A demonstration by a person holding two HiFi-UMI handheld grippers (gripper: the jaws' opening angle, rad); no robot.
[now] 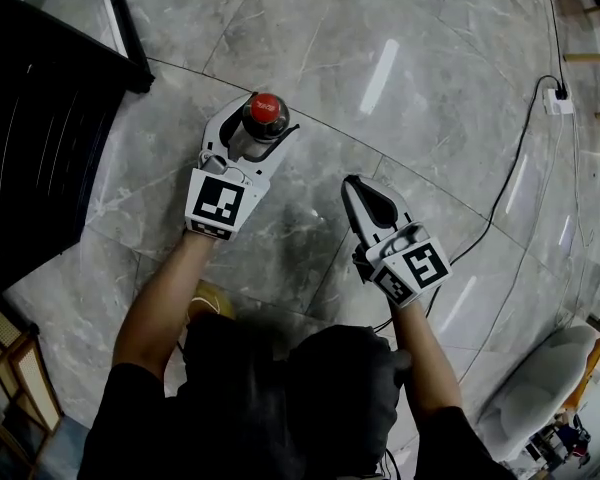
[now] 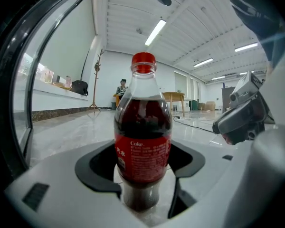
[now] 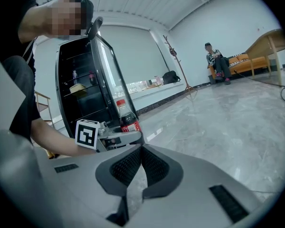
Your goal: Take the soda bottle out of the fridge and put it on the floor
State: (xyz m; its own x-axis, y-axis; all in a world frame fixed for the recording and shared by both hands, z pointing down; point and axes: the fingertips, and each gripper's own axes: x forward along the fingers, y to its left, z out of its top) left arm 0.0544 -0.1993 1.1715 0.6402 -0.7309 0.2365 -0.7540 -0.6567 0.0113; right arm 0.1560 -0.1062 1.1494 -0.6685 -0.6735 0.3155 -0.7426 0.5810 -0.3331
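Grey marble floor [image 1: 400, 128] spreads beneath me in a wide white room lit by ceiling strips. The black fridge [image 1: 40, 138] stands at ten o'clock, and a cable [image 1: 510, 168] runs to a power strip [image 1: 558, 101] at two o'clock. My left fingers [image 1: 218, 128] pinch the soda bottle [image 1: 263, 116] upright at its label, red cap up. I cannot tell if its base touches the floor. It stands at eleven o'clock from my right fingers [image 1: 358, 218], which are pressed together and empty.

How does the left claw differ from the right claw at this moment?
The left claw grips an upright Coke bottle; the right claw holds nothing. The left claw's jaws stand wide around the bottle; the right claw's jaws are closed together. Both are white and point away from the person.
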